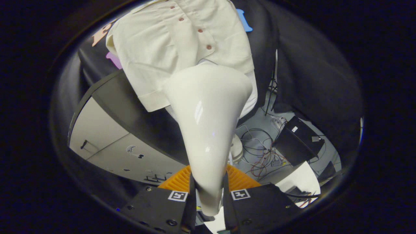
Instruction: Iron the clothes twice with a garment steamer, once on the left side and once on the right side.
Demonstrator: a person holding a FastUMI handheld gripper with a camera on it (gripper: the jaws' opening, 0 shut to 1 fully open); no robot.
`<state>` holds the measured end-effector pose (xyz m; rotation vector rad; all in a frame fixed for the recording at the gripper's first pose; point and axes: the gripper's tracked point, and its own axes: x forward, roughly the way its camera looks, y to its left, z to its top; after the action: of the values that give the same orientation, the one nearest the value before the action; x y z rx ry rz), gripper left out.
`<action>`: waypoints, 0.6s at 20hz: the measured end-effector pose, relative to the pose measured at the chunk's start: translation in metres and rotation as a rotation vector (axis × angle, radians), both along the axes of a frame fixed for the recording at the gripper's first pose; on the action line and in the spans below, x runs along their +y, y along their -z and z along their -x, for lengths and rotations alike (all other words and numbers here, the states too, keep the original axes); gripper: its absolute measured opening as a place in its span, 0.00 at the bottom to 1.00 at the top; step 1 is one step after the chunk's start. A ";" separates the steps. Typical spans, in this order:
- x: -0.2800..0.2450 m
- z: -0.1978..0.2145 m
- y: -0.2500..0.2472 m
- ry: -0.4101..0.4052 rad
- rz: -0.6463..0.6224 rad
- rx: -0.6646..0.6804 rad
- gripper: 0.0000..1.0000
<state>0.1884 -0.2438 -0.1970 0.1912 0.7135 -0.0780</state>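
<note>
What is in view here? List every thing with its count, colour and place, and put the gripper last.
Steamer: one, glossy white, handle between the fingers, wide head against the shirt's lower part.
Shirt: one, cream, short-sleeved, hanging beyond the steamer head.
Buttons: at least four, reddish-brown, in a row down the shirt front.
Cabinet: one, pale with a dark top, below the shirt's sleeve.
Wires: a tangle, dark and reddish, on the floor beside the steamer.
Box: one, black, on the floor beside the wires.
Gripper: one, fingers closed on the steamer handle.

Tongs (208, 195) tight on steamer (208, 123) neck, head at shirt (169, 48) hem.
</note>
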 end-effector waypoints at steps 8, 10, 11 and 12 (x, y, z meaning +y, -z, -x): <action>0.082 0.029 -0.041 -0.035 0.046 -0.098 0.34; 0.105 0.035 -0.055 -0.051 0.047 -0.128 0.34; 0.116 0.038 -0.062 -0.056 0.049 -0.143 0.34; 0.126 0.041 -0.069 -0.061 0.050 -0.157 0.34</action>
<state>0.1473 -0.1175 -0.1282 0.1257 0.5594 -0.0219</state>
